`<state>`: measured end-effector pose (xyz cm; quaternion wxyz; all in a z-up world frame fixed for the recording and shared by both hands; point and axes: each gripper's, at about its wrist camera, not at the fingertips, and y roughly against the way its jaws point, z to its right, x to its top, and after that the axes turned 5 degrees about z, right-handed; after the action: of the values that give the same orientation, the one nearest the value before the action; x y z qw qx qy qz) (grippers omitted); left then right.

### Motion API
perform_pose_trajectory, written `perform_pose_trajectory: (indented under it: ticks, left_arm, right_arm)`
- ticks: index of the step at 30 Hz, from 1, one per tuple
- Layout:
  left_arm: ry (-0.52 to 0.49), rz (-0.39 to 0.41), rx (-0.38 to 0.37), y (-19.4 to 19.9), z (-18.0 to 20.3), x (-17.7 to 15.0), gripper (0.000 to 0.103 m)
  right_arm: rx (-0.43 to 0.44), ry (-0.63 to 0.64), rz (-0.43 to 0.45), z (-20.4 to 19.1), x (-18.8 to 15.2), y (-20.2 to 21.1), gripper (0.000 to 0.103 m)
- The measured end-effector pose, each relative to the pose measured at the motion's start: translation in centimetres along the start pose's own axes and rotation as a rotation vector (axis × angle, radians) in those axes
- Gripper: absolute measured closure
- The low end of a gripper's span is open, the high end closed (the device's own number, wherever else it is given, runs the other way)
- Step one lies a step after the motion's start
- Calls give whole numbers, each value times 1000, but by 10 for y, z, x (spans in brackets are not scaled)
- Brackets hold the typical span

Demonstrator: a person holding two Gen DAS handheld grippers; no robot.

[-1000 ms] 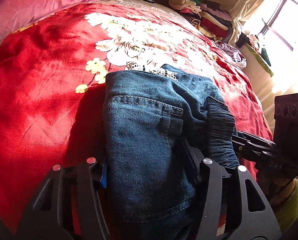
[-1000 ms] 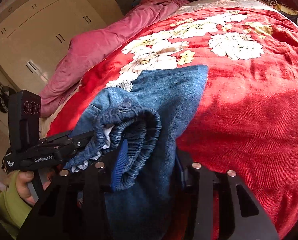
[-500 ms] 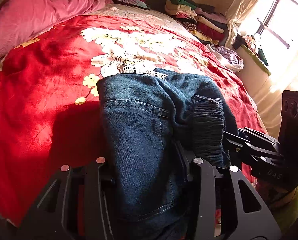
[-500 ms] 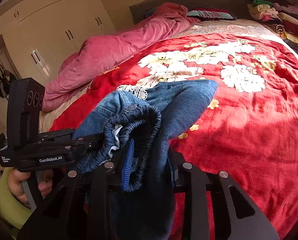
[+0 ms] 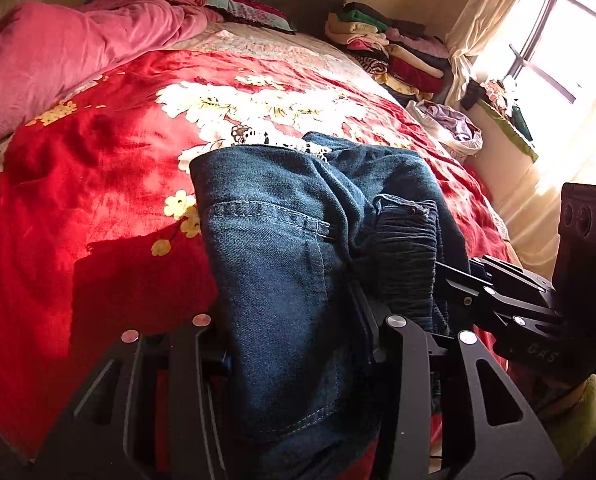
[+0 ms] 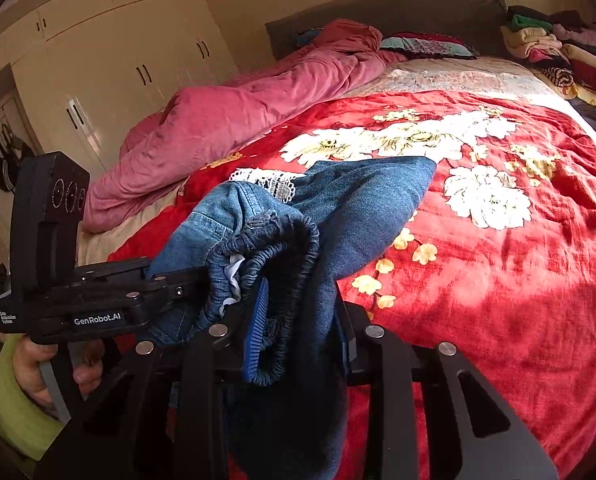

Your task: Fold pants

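Dark blue jeans (image 5: 282,240) with an elastic waistband (image 5: 406,256) and white lace trim (image 5: 258,138) hang lifted over the red floral bedspread (image 5: 78,184). My left gripper (image 5: 298,340) is shut on the denim near a back pocket. In the same view my right gripper (image 5: 454,280) comes in from the right and bites the gathered waistband. The right wrist view shows the right gripper (image 6: 298,340) shut on the jeans (image 6: 370,204), its blue pad (image 6: 256,332) against the waistband. The left gripper (image 6: 190,280), held by a hand (image 6: 30,364), grips the other side.
A pink duvet (image 6: 238,120) lies bunched along the left side of the bed. Stacked folded clothes (image 5: 390,52) sit at the far right corner, with a white bag of laundry (image 5: 450,128) by the window. Cream wardrobes (image 6: 118,60) stand behind the bed.
Both grippers have risen with the jeans, lifting the waist end off the bedspread. Their jaws narrowed on the denim early on, then held steady.
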<state>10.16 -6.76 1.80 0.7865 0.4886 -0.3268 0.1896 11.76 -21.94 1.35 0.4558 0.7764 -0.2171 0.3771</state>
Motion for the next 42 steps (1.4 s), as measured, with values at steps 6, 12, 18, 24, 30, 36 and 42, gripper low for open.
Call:
perform_pose_trajectory:
  ticks: [6,12,18,24,30,36,42]
  left_arm:
    - [-3,4,-1,-6,-3,9,69]
    - [-8,0,-6,-16,-8,19,69]
    - [-5,0,-13,-25,-12,29,69]
    - [-1,5,-5,-31,-15,38,69]
    - [11,20,6,-36,-20,44,69]
    - [-7,29,16,-44,-22,50,69]
    - [-11,20,26,-55,-26,49,69]
  right_arm:
    - [-14,8,9,3,9,-8,75]
    - [-26,5,10,9,16,-18,75]
    - [-38,2,11,16,24,-26,75]
    - [-45,6,9,21,32,-37,75]
    - [-50,18,12,23,40,-45,75]
    - [-71,32,17,27,45,-54,75]
    - [-82,12,0,35,44,-64,75]
